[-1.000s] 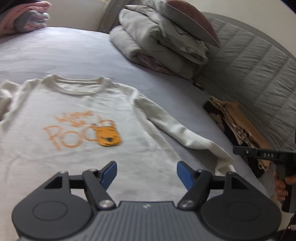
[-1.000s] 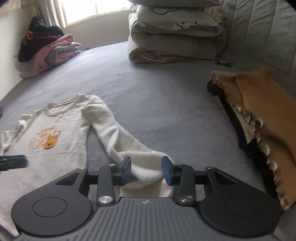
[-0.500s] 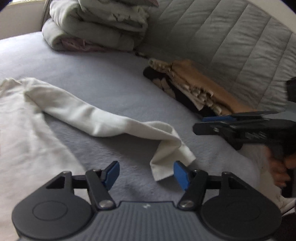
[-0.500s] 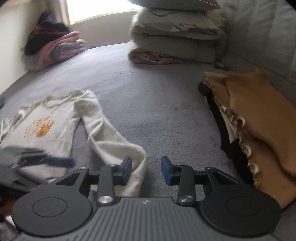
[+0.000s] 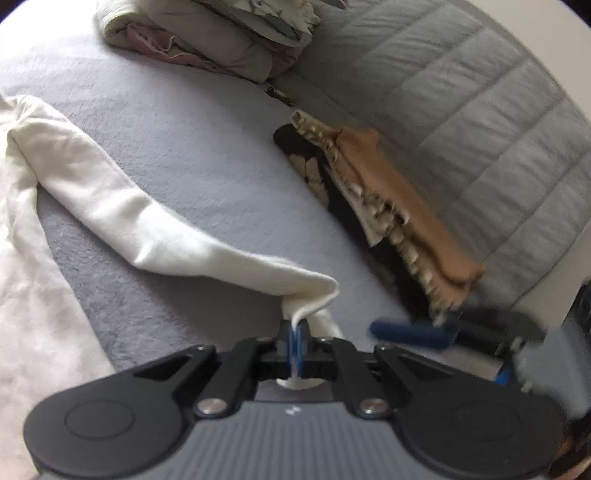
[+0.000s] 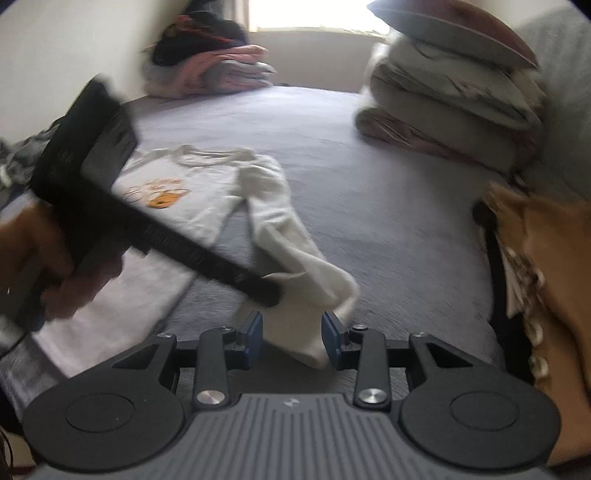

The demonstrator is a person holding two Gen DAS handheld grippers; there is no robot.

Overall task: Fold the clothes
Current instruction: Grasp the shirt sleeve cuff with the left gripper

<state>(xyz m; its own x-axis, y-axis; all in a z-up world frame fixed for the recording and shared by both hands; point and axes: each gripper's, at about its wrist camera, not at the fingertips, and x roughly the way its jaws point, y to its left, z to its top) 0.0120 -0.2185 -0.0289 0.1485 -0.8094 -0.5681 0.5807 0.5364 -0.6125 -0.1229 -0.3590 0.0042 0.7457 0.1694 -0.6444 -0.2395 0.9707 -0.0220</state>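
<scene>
Sleeve point(image 5: 122, 218) cuff pinched in L gripper point(image 5: 295, 345), R gripper point(image 6: 292, 334) spread astride cuff

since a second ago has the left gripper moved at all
Yes. The left gripper swung away from the shirt's printed chest toward the brown garment by the headboard and shut on the sleeve cuff.

I log this as a home bedroom: a grey bed point(image 6: 369, 155) with quilted headboard point(image 5: 480, 110), stacked bedding point(image 6: 450, 107), folded clothes pile point(image 6: 214, 70) by a daylit window point(image 6: 310, 16).
</scene>
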